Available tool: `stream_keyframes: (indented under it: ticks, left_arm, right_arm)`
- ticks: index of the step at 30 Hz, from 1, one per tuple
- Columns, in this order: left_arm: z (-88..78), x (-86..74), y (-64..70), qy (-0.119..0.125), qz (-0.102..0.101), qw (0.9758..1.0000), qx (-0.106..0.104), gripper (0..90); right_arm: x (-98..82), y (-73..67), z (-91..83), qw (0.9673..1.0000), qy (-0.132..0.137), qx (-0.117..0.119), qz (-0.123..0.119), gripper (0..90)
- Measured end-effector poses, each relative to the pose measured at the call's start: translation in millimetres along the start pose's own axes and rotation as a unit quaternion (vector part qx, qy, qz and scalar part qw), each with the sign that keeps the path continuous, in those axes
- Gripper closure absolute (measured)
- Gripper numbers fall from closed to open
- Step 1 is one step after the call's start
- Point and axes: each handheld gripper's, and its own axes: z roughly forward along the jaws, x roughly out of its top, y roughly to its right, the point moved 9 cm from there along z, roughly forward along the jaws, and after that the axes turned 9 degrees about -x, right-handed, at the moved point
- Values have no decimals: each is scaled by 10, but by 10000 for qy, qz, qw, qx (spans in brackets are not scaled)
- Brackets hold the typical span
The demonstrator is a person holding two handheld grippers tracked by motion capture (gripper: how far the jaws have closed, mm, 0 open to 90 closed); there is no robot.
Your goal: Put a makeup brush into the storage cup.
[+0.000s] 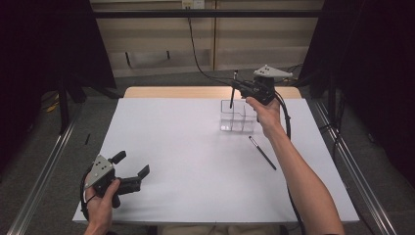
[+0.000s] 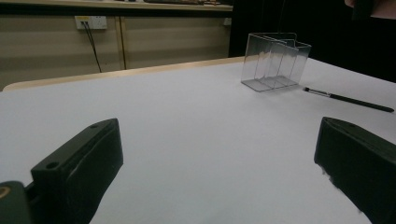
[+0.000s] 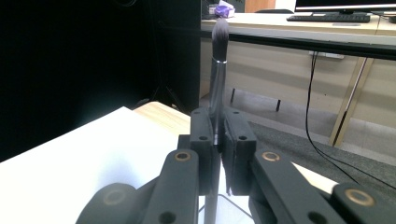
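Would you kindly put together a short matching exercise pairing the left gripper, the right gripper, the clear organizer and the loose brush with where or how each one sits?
Things:
1. left gripper
2. right gripper
3. clear organizer
4. loose brush

States:
A. lying flat on the table, right of the organizer's front
B. jaws shut on an upright brush, bristles up
C. standing toward the table's far side
D. jaws wide open, low at the near left corner

Pairs: 1-D, 2-B, 3-C, 4-A

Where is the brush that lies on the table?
In the high view the brush lies flat right of centre, just in front of the clear box, beside the person's right forearm.
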Motion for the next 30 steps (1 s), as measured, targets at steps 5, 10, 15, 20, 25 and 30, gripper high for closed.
stream_keyframes:
  ticks: [5,10,15,20,25,30]
  left_arm:
    - [-6,1,3,7,-10,10000,-14,11]
    - [-11,2,12,15,-25,10000,-46,12]
    - [-17,2,15,6,6,10000,-44,12]
    - [-9,-1,18,-12,17,10000,-69,12]
    - [-11,0,20,-12,29,10000,-64,12]
    - [-5,-2,31,-12,20,10000,-90,12]
  right_arm:
    - [-88,-13,49,10000,-59,11,20,840]
    - [-134,-51,86,10000,-91,24,-16,840]
    - [-174,-48,117,9999,-136,-10,-45,840]
    - [-227,-48,141,9998,-181,-41,-49,840]
    - [-269,-46,158,9998,-210,-42,-37,840]
    - [-300,-41,177,9997,-215,-69,-29,839]
